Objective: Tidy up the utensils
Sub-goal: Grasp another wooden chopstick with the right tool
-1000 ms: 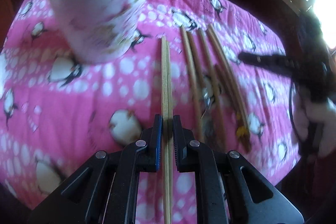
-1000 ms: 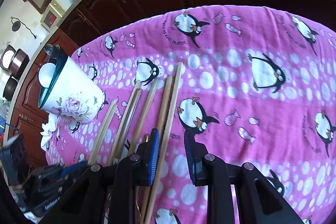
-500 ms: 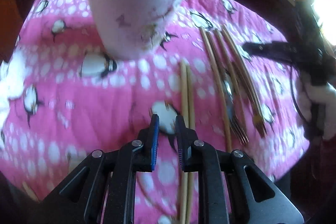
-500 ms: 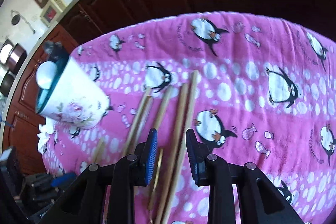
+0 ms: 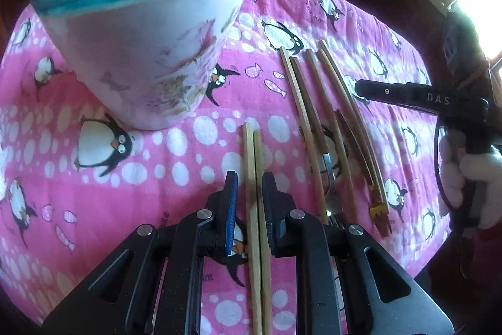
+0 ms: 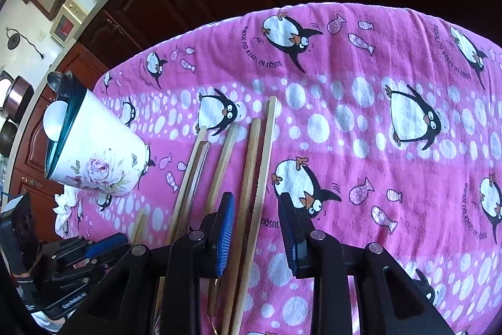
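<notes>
Wooden chopstick pair is lying between my left gripper's parted jaws; my right gripper, jaws apart, is straddling two wooden handles mid-cloth.

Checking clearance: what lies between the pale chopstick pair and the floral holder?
Left wrist view: only bare penguin cloth between the chopstick pair and the floral holder.
</notes>
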Motion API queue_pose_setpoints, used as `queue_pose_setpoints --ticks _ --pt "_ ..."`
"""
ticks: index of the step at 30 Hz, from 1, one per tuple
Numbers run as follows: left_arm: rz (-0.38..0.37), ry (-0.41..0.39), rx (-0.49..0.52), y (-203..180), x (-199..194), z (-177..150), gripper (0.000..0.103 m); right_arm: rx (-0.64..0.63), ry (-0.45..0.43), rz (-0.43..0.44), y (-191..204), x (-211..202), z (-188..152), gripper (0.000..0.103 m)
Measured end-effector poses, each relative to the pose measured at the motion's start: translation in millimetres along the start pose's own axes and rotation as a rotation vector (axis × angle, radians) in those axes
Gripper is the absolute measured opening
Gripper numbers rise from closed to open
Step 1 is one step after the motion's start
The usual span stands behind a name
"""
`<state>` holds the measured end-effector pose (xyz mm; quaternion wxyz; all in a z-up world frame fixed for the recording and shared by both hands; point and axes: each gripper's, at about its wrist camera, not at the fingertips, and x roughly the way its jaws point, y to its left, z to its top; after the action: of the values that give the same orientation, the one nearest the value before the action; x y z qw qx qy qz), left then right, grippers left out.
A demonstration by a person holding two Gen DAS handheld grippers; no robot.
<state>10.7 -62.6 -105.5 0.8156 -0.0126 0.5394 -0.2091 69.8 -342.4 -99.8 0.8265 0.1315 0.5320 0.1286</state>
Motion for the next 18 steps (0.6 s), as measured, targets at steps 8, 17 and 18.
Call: queue_pose_setpoints --ticks 8,17,18 --pt "0.104 0.0 0.024 4 4 0 0.017 -0.013 0.004 0.006 4 1 0 0.028" --pt "0.069 -0.008 -0.057 25 -7 0 0.017 -0.013 -0.01 -0.005 0 -1 7 0.029" --pt "0.063 -0.008 -0.053 25 -8 0 0.017 -0.015 -0.011 -0.004 0 -1 10 0.029"
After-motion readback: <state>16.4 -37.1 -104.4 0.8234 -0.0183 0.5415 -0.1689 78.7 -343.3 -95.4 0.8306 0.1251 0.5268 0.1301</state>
